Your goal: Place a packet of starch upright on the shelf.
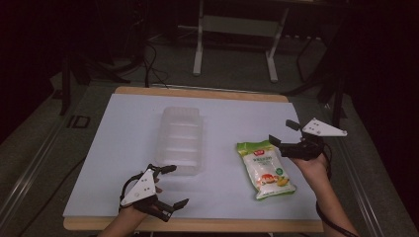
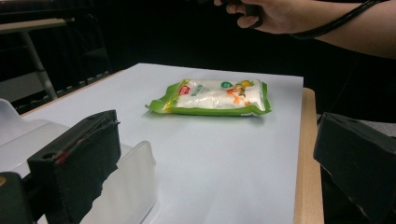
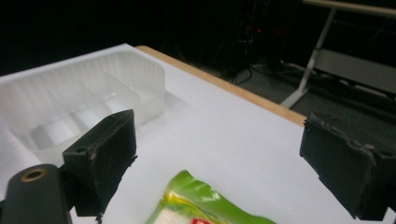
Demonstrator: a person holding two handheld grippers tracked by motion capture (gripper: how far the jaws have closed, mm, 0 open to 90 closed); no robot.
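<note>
A green and white snack bag (image 1: 264, 169) lies flat on the white table top (image 1: 123, 148), right of the middle. A clear plastic tray (image 1: 180, 139) with several ribbed sections sits at the centre. My right gripper (image 1: 284, 132) hovers open just beyond the bag's top right corner; the right gripper view has the bag's green edge (image 3: 196, 203) between the jaws and the tray (image 3: 79, 102) beyond. My left gripper (image 1: 175, 185) is open near the front edge, below the tray's near end. The left gripper view looks across at the bag (image 2: 212, 97) with the tray's corner (image 2: 130, 172) at its left jaw.
The table's wooden rim (image 1: 197, 224) runs along the front and back. Metal stand legs (image 1: 234, 39) and cables lie on the dark floor behind the table. A person's hand and forearm (image 2: 299, 18) hold the right gripper.
</note>
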